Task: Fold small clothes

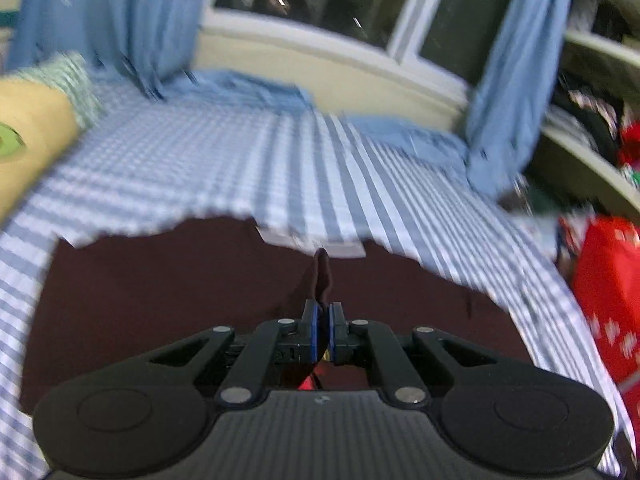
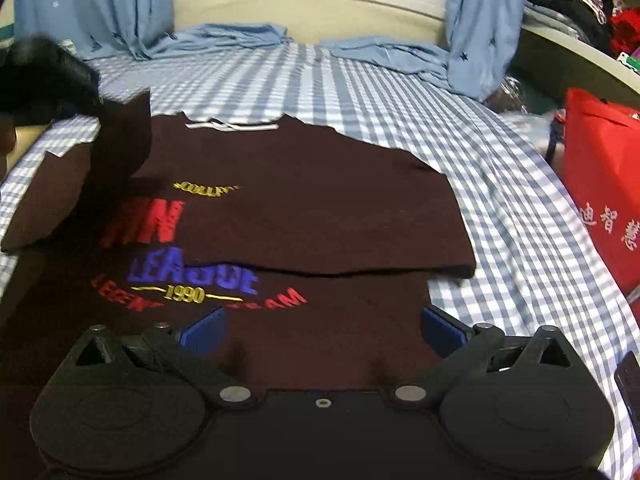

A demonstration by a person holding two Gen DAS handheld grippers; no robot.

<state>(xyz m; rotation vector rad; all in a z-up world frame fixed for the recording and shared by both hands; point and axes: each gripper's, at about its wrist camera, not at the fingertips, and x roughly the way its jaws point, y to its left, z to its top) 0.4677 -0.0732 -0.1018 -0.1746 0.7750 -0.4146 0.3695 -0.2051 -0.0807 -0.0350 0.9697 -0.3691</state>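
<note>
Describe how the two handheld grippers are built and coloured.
The left gripper and the right gripper look alike: matte black plastic, two round discs at the base, angled link bars joined by silver pins, and a ribbed centre plate. Each has fingers faced with ribbed blue pads. No sleeves show.

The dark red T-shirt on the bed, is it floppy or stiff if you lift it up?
Probably floppy: where the left gripper pinches the T-shirt, the cloth bunches into a soft peak, and the lifted sleeve drapes down. It likely stays put rather than sliding or rolling, since it lies flat on the checked sheet. It looks thin, so probably light.
</note>
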